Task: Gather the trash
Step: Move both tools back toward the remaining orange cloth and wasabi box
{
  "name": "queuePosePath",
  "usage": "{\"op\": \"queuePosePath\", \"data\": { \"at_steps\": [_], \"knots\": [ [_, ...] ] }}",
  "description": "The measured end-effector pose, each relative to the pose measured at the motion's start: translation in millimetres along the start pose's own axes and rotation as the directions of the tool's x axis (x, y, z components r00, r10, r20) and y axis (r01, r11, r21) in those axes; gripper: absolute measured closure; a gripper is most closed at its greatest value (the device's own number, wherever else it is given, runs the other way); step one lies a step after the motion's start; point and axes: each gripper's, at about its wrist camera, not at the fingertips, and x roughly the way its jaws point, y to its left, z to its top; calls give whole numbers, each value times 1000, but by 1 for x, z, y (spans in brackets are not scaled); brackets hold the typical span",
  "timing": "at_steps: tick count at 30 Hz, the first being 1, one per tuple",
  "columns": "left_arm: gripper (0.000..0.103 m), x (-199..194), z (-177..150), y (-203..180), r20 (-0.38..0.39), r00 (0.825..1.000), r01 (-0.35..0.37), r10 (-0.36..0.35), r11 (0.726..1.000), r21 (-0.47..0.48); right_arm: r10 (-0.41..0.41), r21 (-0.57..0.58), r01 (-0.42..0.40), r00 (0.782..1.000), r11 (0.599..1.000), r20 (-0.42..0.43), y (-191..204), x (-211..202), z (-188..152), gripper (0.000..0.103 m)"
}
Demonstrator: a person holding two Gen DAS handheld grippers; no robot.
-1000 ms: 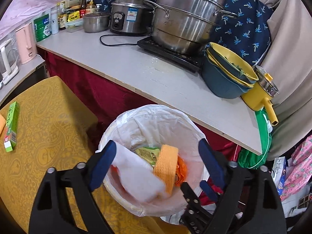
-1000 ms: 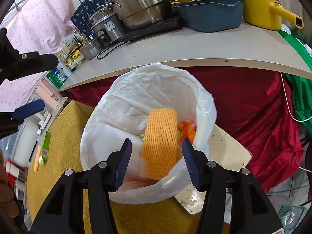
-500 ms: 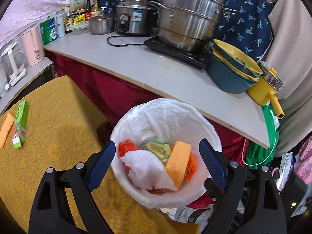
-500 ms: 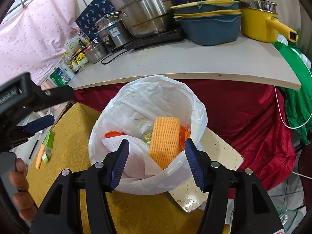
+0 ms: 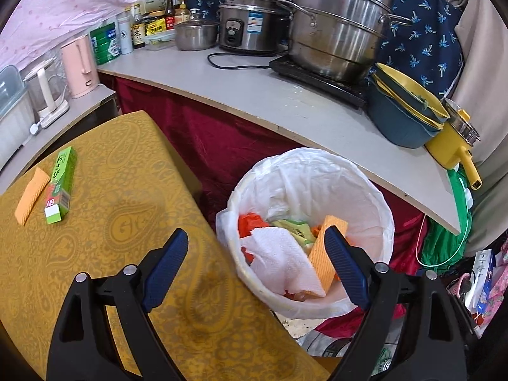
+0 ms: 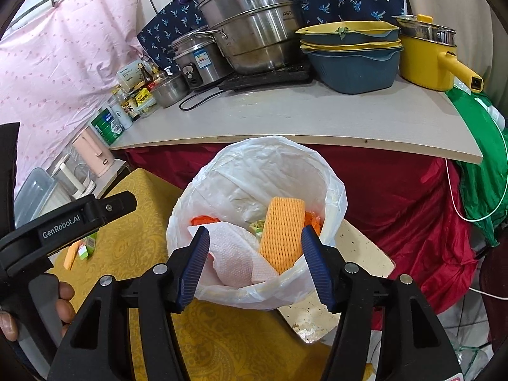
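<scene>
The white-lined bin (image 5: 304,231) stands on the floor just beside the edge of the yellow-clothed worktop (image 5: 104,254), and it already holds an orange foam net (image 6: 282,231), a crumpled paper towel (image 6: 235,254) and some wrappers. Two pieces still lie on the worktop, well away from the bin at its far side: a green carton (image 5: 60,190) and, touching its far edge, a second orange foam piece (image 5: 31,197).

The right gripper (image 6: 254,266) hangs above the near rim of the bin with its fingers apart and nothing between them; the foam net seen through the gap rests inside the bin, free of the pads. The left gripper (image 5: 254,270) is wide open and empty too, straddling the worktop edge next to the bin.

The step in hand looks like going for the next piece of trash. To do it well, I would send the left gripper, nearer those pieces, across the worktop away from the bin and line its fingers across the carton's narrow width. Coming down steeply should keep the pads from snagging the cloth or catching the foam piece alongside. Lift clear before swinging back over the bin.
</scene>
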Motion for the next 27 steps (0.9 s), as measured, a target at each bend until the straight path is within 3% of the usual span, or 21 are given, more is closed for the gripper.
{"op": "queuePosePath", "data": {
  "at_steps": [10, 18, 27],
  "knots": [
    [20, -7, -8, 24, 4, 1000, -18, 18, 999, -40, 6, -29, -6, 1000, 1000, -7, 14, -1, -4, 44],
    [20, -22, -16, 63, 21, 997, -77, 79, 993, -85, 30, -64, -31, 999, 997, -29, 34, 4, -9, 43],
    [20, -40, -32, 128, 29, 986, -160, 166, 975, -155, 84, -148, -95, 993, 984, -77, 91, 17, -20, 43]
  ]
}}
